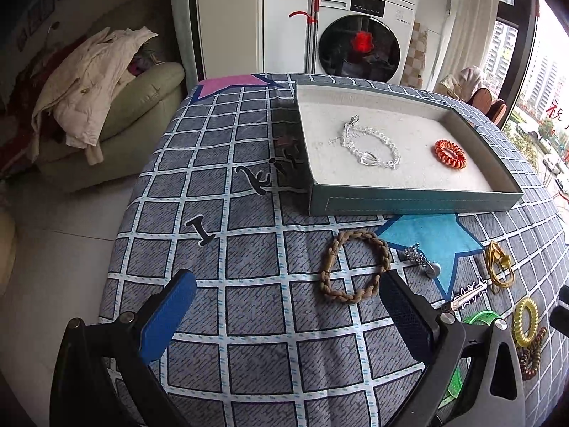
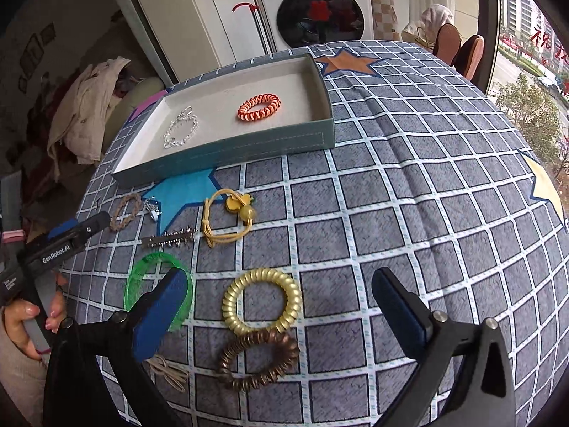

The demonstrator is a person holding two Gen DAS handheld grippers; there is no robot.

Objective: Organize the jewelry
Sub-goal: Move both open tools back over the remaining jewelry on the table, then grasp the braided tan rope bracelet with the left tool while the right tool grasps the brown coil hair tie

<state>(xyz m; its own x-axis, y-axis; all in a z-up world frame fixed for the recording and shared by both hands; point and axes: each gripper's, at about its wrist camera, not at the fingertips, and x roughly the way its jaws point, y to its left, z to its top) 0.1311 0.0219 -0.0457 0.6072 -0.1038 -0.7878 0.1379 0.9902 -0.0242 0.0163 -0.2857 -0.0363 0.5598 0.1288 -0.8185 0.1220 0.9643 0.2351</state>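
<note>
Left fingers: your left gripper (image 1: 284, 316) stands wide apart with nothing held; the blue pads hang above the checked cloth, and the brown braided hair band (image 1: 354, 266) lies just ahead of the right pad.
Right fingers: your right gripper (image 2: 281, 316) is spread as wide as it goes, empty; the gold spiral hair tie (image 2: 262, 300) and the bronze spiral hair tie (image 2: 259, 361) lie between the pads on the cloth, touching each other.
Near the right fingers: the green translucent plastic bangle (image 2: 142, 274) sits partly behind the left pad; thin tan elastic bands (image 2: 170, 372) lie below it.
Mid tabletop: the silver hair clip with star studs (image 2: 169, 239), the yellow cord tie with a round bead (image 2: 227, 222) and a small silver sparkly charm (image 1: 421, 259) rest on the blue-grey grid tablecloth (image 2: 391, 213), near the blue star print.
Tray: the teal shallow box with pale lining (image 1: 409, 201) holds the silver chain bracelet (image 1: 370, 146) and the orange spiral hair tie (image 1: 450, 153), well apart from each other.
Your hand (image 2: 21, 320): it grips the left tool's handle at the right view's left edge.
</note>
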